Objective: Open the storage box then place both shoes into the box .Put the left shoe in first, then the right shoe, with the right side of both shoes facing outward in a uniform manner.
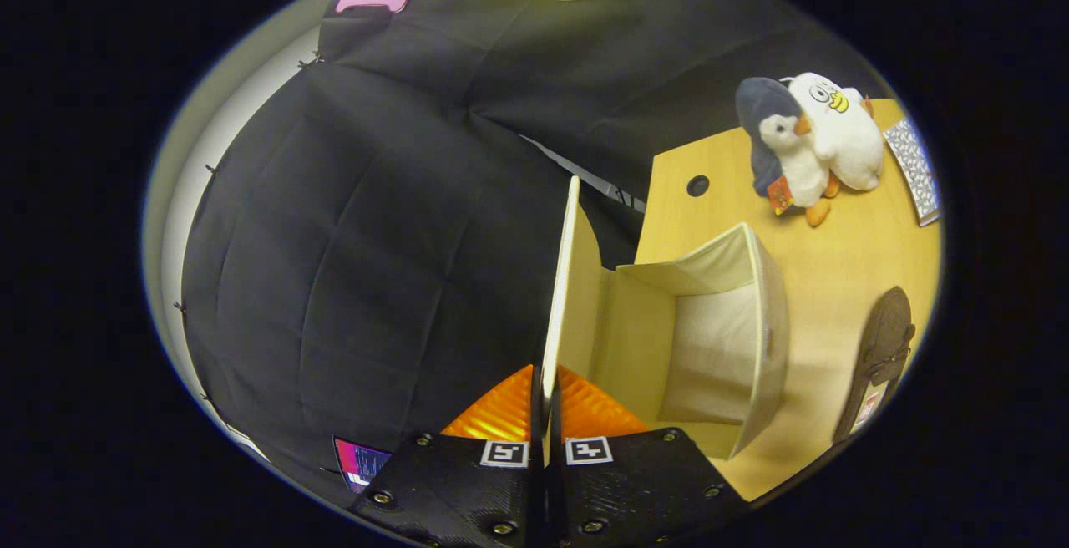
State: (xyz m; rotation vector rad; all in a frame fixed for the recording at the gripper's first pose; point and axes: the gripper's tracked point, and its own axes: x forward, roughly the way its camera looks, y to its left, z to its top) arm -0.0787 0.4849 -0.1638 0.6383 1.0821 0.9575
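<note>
Between the fingers: the lid (568, 281) of the storage box (756, 322) stands on edge as a thin pale panel, running straight ahead from the tongs (547, 402).
Tongs: closed on the lid, one finger pressed to each face of the panel near its lower edge, almost no gap between them.
Storage box: open, a pale fabric cube just ahead of the tongs and to the right of the raised lid, its mouth turned toward the camera; the inside shows pale walls and a light floor.
Box and lid: the lid joins the box along the box's left side; the exact hinge line cannot be made out.
Shoe: one dark shoe (877, 356) lies on the bench (843, 272) to the right of the box, apart from it and well clear of the fingers; which foot it fits cannot be told.
Bench: light wood, carrying the box, with a round dark hole (697, 185) near its far corner.
Beyond the box: two plush toys, a grey-and-white penguin (781, 151) and a white one (839, 134), lean together; a patterned flat item (914, 168) lies just beside them.
</note>
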